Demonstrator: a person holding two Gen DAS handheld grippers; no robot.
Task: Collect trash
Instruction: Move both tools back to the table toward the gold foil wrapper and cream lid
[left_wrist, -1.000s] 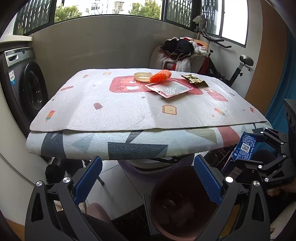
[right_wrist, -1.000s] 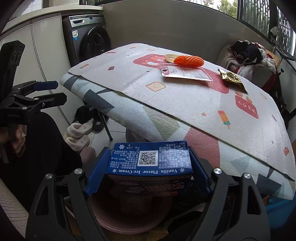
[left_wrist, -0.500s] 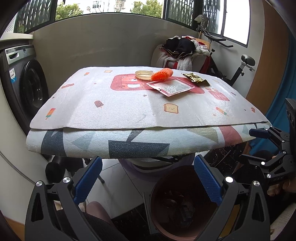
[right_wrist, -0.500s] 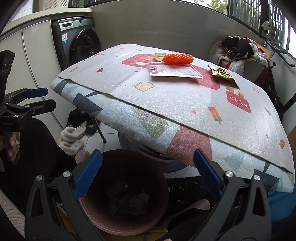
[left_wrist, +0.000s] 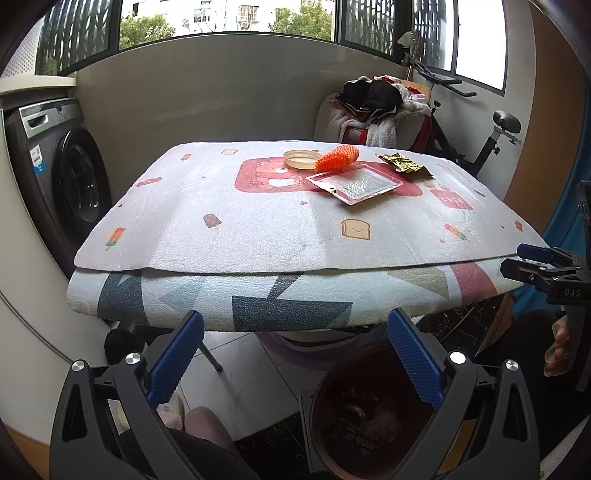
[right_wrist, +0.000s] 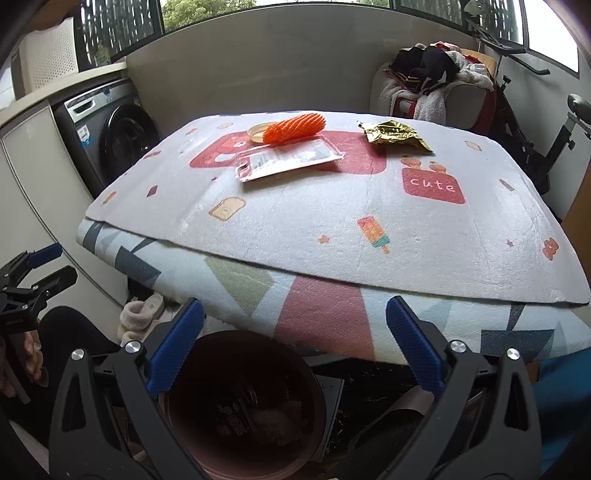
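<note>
Both the left gripper (left_wrist: 293, 354) and the right gripper (right_wrist: 293, 345) hang spread and empty just above the brown bin (right_wrist: 242, 410). Far ahead of them on the table (right_wrist: 369, 229) lie, left to right, a round lid (right_wrist: 258, 132), orange foam netting (right_wrist: 295, 127), a flat clear packet (right_wrist: 288, 160) and a crumpled gold wrapper (right_wrist: 395, 136). All look light, the netting soft, the wrapper probably crackly and best pinched at a raised fold.

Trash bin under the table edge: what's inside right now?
The trash bin holds dark crumpled scraps and a dark printed box near the middle. Whatever lies beneath that layer is covered, and shadow hides the details.
</note>
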